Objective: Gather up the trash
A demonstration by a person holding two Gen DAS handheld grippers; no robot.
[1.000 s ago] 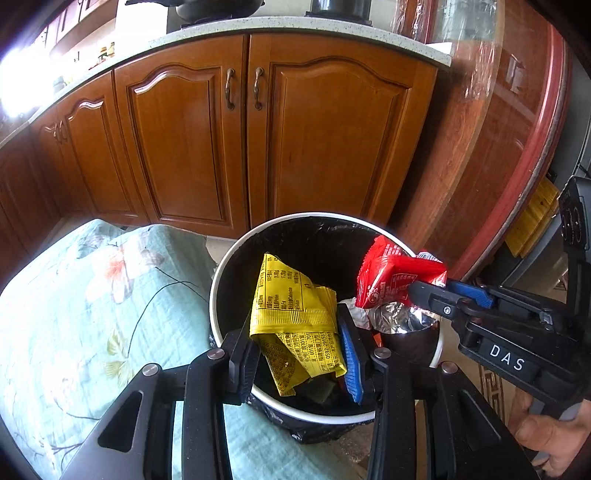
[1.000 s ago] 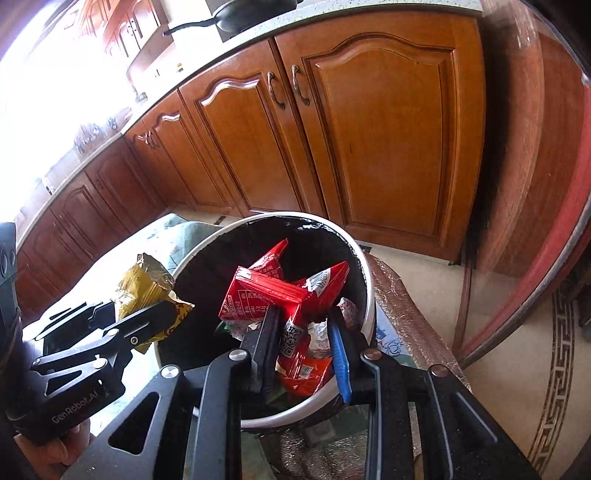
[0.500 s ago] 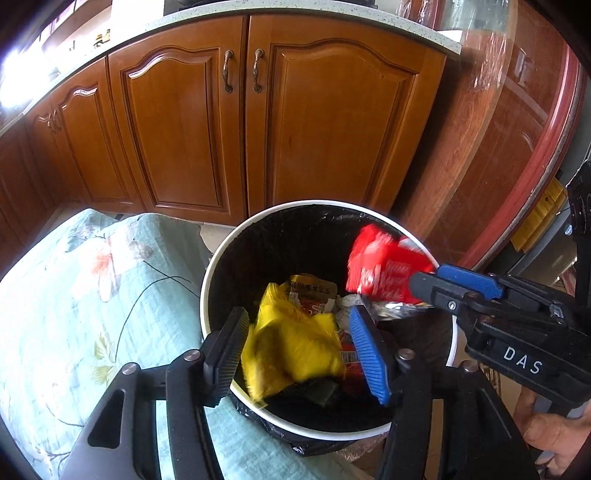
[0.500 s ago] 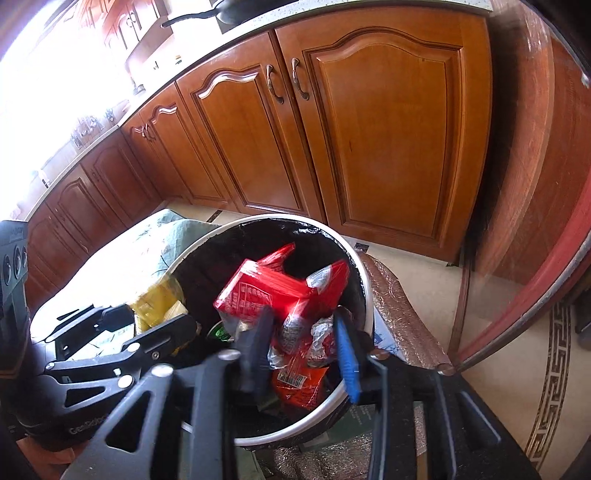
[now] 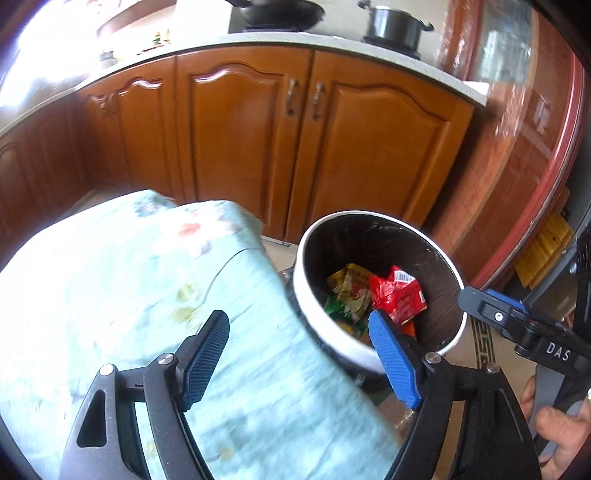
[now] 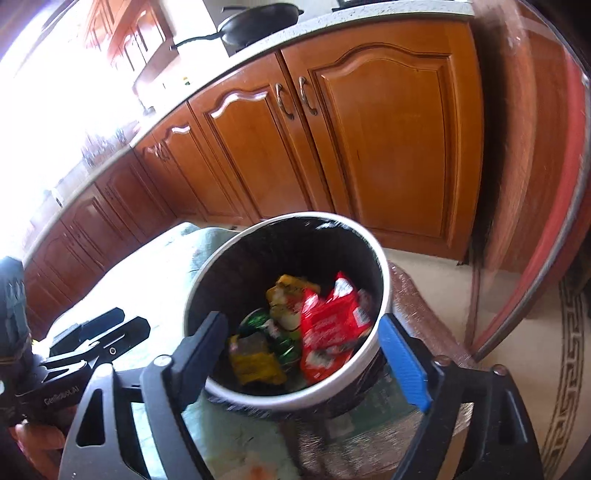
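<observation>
A white-rimmed bin with a black liner stands on the floor beside the table; in the right wrist view its rim is close below me. Inside lie a red wrapper, a yellow wrapper and some green trash. My left gripper is open and empty, over the table edge left of the bin. My right gripper is open and empty above the bin's near rim; it also shows at the right of the left wrist view.
A table with a pale green floral cloth lies left of the bin. Brown wooden cabinets with a countertop, a pan and a pot stand behind. A red-edged glass table is at right.
Both grippers opened and dropped their wrappers, yellow from the left and red from the right, into the bin. Both then pulled back and up; the left swung left over the table.
</observation>
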